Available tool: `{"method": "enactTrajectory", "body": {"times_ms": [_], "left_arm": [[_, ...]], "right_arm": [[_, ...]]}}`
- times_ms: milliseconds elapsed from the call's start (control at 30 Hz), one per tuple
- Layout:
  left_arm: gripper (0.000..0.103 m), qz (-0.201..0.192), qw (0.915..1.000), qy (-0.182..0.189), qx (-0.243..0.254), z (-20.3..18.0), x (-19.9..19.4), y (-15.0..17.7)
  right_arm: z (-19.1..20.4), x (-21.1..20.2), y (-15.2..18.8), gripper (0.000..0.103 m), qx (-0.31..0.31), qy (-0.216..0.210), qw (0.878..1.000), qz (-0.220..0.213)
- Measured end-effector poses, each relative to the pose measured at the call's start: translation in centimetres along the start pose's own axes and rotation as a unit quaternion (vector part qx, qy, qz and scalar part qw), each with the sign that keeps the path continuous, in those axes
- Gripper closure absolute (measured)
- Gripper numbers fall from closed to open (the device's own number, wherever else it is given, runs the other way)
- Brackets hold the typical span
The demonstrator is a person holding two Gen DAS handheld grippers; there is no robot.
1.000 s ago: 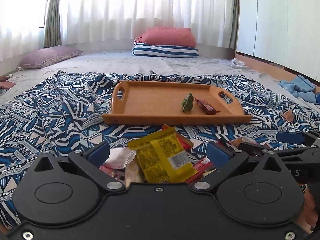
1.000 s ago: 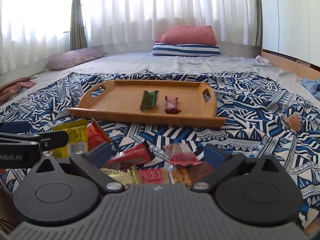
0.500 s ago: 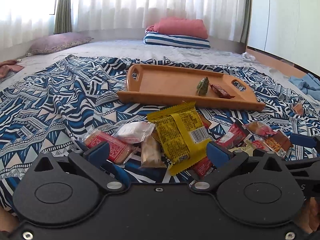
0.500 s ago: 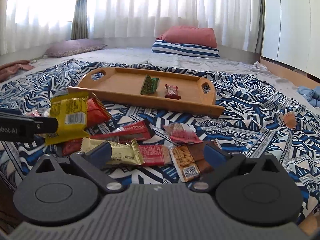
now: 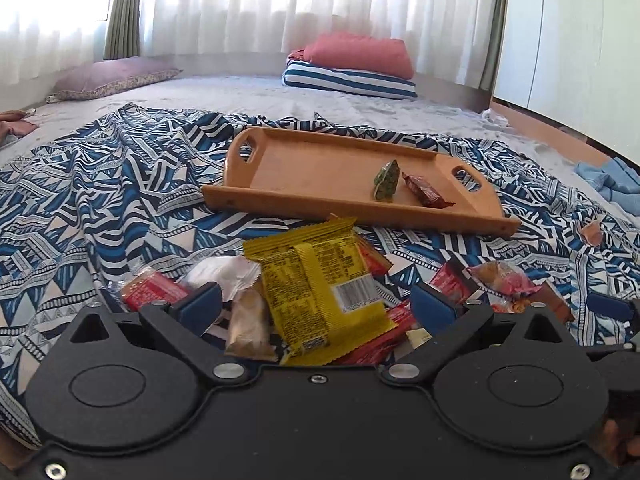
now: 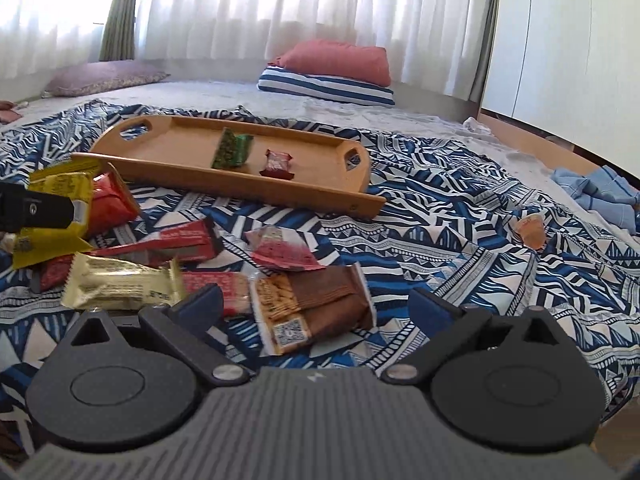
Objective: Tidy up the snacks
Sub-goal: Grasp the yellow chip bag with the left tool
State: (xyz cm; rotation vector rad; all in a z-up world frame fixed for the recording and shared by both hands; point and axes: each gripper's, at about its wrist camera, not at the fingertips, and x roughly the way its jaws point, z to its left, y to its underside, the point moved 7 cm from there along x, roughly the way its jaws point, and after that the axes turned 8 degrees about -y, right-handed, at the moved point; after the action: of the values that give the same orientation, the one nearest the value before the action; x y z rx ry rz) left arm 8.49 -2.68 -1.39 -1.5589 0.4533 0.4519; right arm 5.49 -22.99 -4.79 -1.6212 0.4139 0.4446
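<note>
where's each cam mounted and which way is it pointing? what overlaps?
Left wrist: on the left gripper, low over the patterned cloth, facing the yellow packet and wooden tray; own open jaws show, the right gripper's tip at the right edge.
Right wrist: on the right gripper, facing the brown packet and the tray; own open jaws show, the left gripper's tip at the left edge.
Shared: tray, its green snack and red snack, the snack pile, the pillows.

Two low, close, forward-facing wrist views, both sharing the wooden tray [image 5: 320, 168].
</note>
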Motion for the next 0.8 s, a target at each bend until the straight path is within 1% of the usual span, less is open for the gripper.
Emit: {"method": "enactTrajectory", "body": {"times_ms": [133,200,267,300,333,367,567,800], "left_arm": [[0.008,0.005,1.0,0.004,-0.003,-0.8,0.7,-0.2],[0.013,0.008,1.0,0.002,0.0,-1.1,1.1,-0.3],[0.027,0.013,0.9999,-0.001,0.004,-1.3,1.4,-0.3],[0.03,0.015,0.9999,-0.003,0.006,-1.4,1.6,-0.2],[0.037,0.017,0.9998,-0.003,0.006,-1.4,1.7,-0.2],[0.039,0.019,0.9998,-0.003,0.005,-1.4,1.9,-0.2],[0.044,0.021,0.9997,-0.002,0.009,-1.1,1.8,-0.2],[0.045,0.022,0.9997,0.004,0.012,-1.2,1.1,-0.5]], "right_arm": [[-0.3,0.4,-0.1,0.0,0.008,-0.005,1.0,0.001],[-0.4,0.5,-0.2,0.0,0.009,-0.005,1.0,0.0],[-0.5,0.7,-0.2,0.0,0.011,-0.006,1.0,0.0],[-0.5,0.8,-0.2,0.0,0.013,-0.007,1.0,0.001],[-0.6,0.9,-0.2,0.0,0.016,-0.009,1.0,0.002],[-0.6,1.0,-0.2,0.0,0.019,-0.011,1.0,0.004],[-1.1,1.2,-0.1,0.0,0.046,-0.033,0.998,0.025],[-0.7,0.9,-0.1,0.01,0.038,-0.052,0.997,0.031]]}}
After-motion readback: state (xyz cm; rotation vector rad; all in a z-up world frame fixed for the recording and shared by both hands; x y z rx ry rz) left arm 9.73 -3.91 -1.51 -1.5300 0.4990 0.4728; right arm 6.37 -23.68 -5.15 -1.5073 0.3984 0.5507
